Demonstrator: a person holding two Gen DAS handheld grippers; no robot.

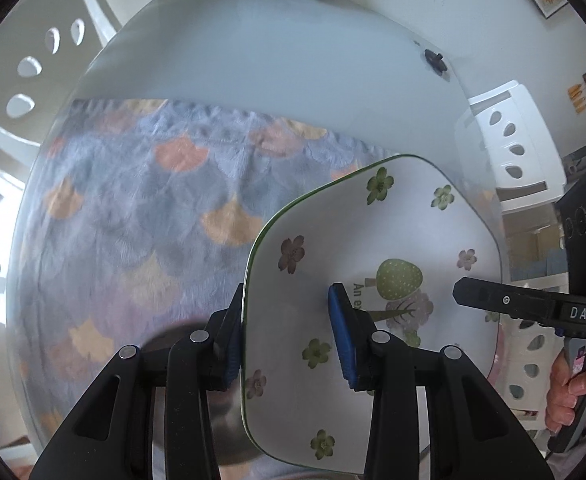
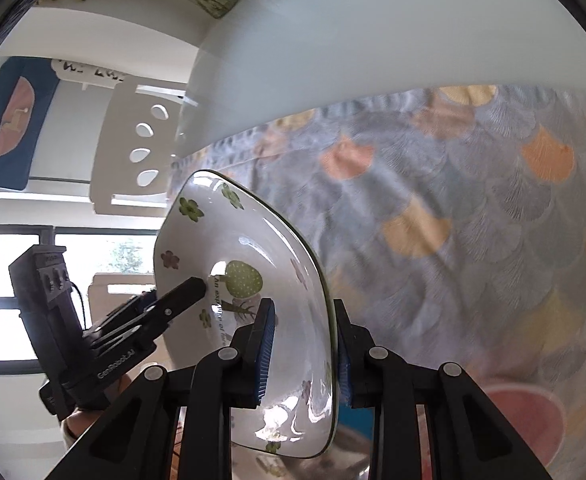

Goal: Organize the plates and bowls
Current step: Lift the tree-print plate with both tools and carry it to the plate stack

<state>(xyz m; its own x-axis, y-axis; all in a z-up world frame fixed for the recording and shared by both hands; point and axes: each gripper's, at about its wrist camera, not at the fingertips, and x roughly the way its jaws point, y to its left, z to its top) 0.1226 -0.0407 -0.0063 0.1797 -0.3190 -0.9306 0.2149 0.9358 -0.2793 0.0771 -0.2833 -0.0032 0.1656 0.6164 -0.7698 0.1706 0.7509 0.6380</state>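
**Left wrist view: plate straddled at both rims**

Left gripper (image 1: 289, 332) and right gripper (image 2: 303, 350) each straddle opposite rims of the flowered plate (image 1: 373, 240), fingers narrowed, apparently not quite pinching. Plate is tilted above the patterned cloth (image 1: 133, 208) on the table (image 1: 273, 60).

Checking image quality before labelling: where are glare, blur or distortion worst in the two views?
Left wrist: fisheye bends the table edge; patterned cloth looks soft. Right wrist: bright glare patches on the plate, blown-out window at left, cloth smeared toward the right edge.
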